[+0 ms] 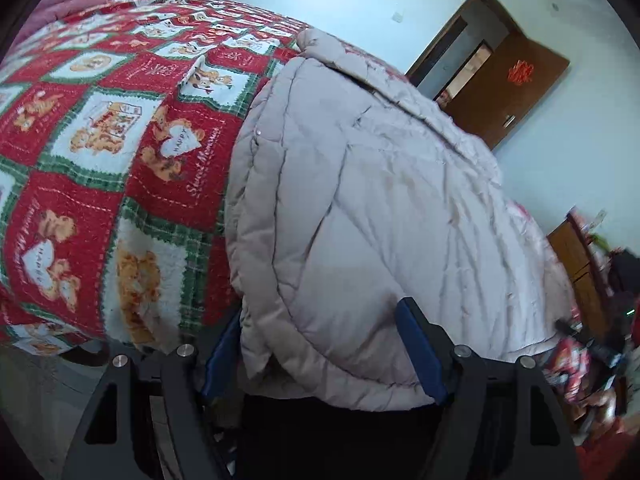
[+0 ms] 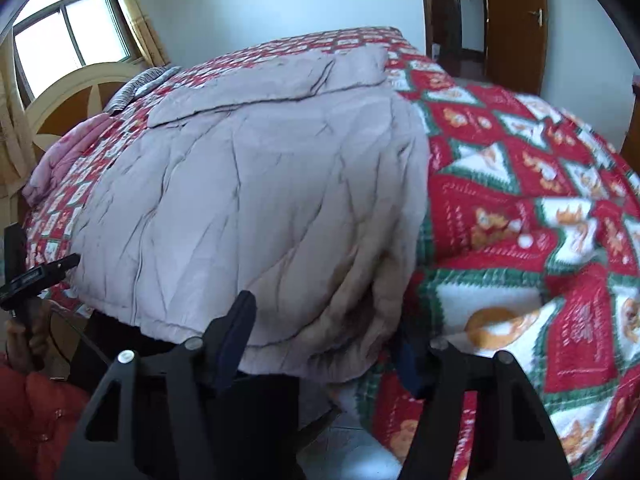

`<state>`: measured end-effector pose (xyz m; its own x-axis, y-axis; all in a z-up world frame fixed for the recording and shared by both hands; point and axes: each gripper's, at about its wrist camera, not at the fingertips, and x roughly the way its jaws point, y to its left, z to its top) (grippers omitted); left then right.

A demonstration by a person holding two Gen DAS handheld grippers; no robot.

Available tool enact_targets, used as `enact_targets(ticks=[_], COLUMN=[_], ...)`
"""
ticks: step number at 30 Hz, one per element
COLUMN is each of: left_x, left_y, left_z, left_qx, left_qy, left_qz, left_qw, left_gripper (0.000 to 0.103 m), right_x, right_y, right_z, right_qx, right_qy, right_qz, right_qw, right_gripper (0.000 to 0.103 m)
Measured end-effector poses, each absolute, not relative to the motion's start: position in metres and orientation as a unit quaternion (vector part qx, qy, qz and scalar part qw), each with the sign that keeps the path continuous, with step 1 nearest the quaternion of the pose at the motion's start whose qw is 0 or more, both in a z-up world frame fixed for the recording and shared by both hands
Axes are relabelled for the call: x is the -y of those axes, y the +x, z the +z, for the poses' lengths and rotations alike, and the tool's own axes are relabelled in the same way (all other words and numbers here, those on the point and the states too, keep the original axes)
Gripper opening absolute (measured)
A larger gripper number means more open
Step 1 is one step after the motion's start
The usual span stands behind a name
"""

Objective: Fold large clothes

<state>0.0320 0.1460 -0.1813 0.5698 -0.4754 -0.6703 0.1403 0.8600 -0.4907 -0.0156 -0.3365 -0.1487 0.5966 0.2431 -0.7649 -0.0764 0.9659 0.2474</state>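
Observation:
A large pale grey padded coat (image 1: pixel 360 200) lies spread on the bed, its hem hanging over the near edge; it also shows in the right wrist view (image 2: pixel 248 184). My left gripper (image 1: pixel 320 344) stands wide open with the coat's left hem corner between its blue pads (image 1: pixel 420 352). My right gripper (image 2: pixel 328 344) is also open around the coat's right hem corner, one blue pad (image 2: pixel 236 344) on top of the cloth, the other half hidden under it. A folded sleeve (image 2: pixel 280 80) lies across the coat's far part.
The bed carries a red, green and white teddy-bear blanket (image 1: pixel 100 140) (image 2: pixel 520 200). A headboard (image 2: pixel 72 96) and window (image 2: pixel 68 32) are at the far left, brown doors (image 1: pixel 500 88) (image 2: pixel 512 24) behind. The other handheld gripper (image 2: pixel 36 276) shows at the left edge.

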Motion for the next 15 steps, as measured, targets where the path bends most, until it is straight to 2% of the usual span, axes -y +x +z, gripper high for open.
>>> enact_targets(ticks=[9,10,11,12,13,15], left_x=[-0.130,-0.129,-0.128,-0.127,-0.127,-0.128], left_y=[0.036,0.036,0.036,0.035,0.036,0.036], left_z=[-0.179,-0.178,-0.176,-0.174,-0.172,-0.166], left_qx=[-0.414,-0.410,-0.406,-0.401,-0.396,-0.384], left_qy=[-0.175,-0.171,-0.163,-0.154,-0.155,-0.158], left_qz=[-0.191,-0.192,-0.190,-0.188,-0.191,-0.199], left_qw=[0.873,0.875,0.879,0.883,0.885,0.888], left_gripper=[0.074,0.060,0.040,0.033,0.025,0.019], right_x=[0.332,0.330,0.330,0.330,0.333,0.341], right_y=[-0.003,-0.004,-0.006,-0.007,-0.007,-0.011], right_z=[-0.158,-0.158,-0.158,-0.159,-0.159,-0.159], right_qx=[-0.435,-0.437,-0.437,-0.437,-0.435,-0.427], right_qy=[0.118,0.111,0.103,0.095,0.092,0.117], right_qz=[0.098,0.095,0.090,0.082,0.078,0.088], right_qw=[0.887,0.888,0.889,0.891,0.892,0.892], right_gripper=[0.063,0.063,0.054,0.045,0.026,0.020])
